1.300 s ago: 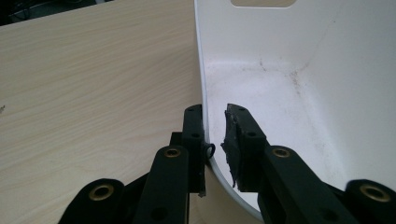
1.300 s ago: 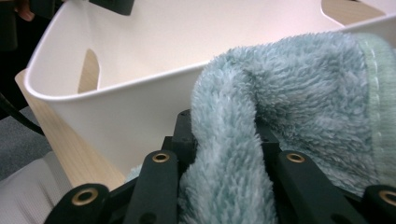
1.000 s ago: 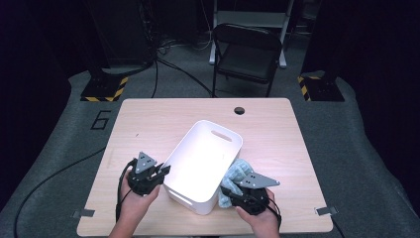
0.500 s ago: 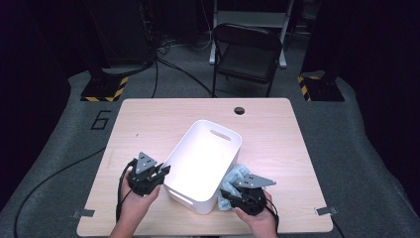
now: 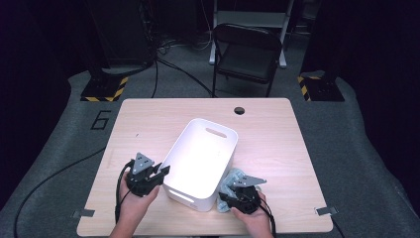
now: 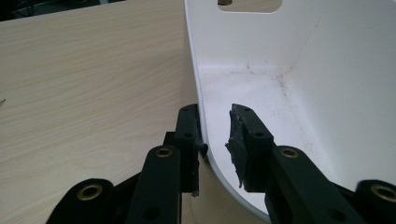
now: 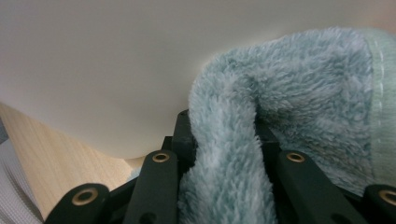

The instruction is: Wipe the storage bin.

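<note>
A white plastic bin (image 5: pixel 190 197) stands slantwise in the middle of the wooden table (image 5: pixel 277 139). My left gripper (image 5: pixel 162 172) straddles the bin's near left wall (image 6: pixel 299 56). One of its fingers (image 6: pixel 189 128) touches the outside, and the other stands inside with a gap. These jaws (image 6: pixel 217 126) have just been opening with the wall between them. My right gripper (image 5: pixel 236 187) is low at the bin's near right corner, shut on a fluffy pale blue-green cloth (image 5: pixel 233 176). The cloth (image 7: pixel 303 79) bulges between the jaws against the bin's outer wall (image 7: pixel 102 70).
A black folding chair (image 5: pixel 247 57) stands beyond the table's far edge. A round cable hole (image 5: pixel 239 110) sits near that edge. Tape tabs mark the near corners (image 5: pixel 323 210). Bare tabletop lies to the left and right of the bin.
My right gripper has sunk lower beside the bin with the cloth still in it. The left hand has stayed at the bin's wall.
</note>
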The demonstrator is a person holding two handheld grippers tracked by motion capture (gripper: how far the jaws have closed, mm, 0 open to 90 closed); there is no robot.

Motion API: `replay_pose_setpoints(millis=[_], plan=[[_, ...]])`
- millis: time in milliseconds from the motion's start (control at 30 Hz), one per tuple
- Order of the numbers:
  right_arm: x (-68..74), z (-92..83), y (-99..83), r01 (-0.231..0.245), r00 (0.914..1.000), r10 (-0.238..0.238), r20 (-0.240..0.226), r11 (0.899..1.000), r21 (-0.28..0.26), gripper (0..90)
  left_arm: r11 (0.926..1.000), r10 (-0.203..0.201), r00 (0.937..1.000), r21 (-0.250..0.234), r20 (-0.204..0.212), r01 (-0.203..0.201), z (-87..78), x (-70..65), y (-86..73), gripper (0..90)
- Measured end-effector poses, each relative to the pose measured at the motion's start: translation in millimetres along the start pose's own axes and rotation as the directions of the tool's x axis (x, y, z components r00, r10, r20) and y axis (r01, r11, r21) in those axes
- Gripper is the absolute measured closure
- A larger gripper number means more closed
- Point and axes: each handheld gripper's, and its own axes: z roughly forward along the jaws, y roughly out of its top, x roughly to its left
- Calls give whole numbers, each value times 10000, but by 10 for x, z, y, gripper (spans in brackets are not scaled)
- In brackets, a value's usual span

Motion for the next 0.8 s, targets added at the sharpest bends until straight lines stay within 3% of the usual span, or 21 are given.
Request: replay_pose_setpoints(millis=[167,300,633,800], plan=[[48,-63,45,77,10000,-77,25,9999,-68,698,9999,137,9999,44,-99,-136,3,-14,0,729],[120,-196,130,208,9998,-211,-47,9984,-524,698,9999,156,9998,30,-156,-155,9,-21,-2,726],[342,-566,367,1095,9938,-1114,-13,9787,-1736,698,10000,79,9998,-22,-205,-79,15,-32,-10,718],[373,-587,344,1013,9943,-1060,-153,9775,-1853,699,9999,130,9997,42,-227,-129,17,-43,-11,717]])
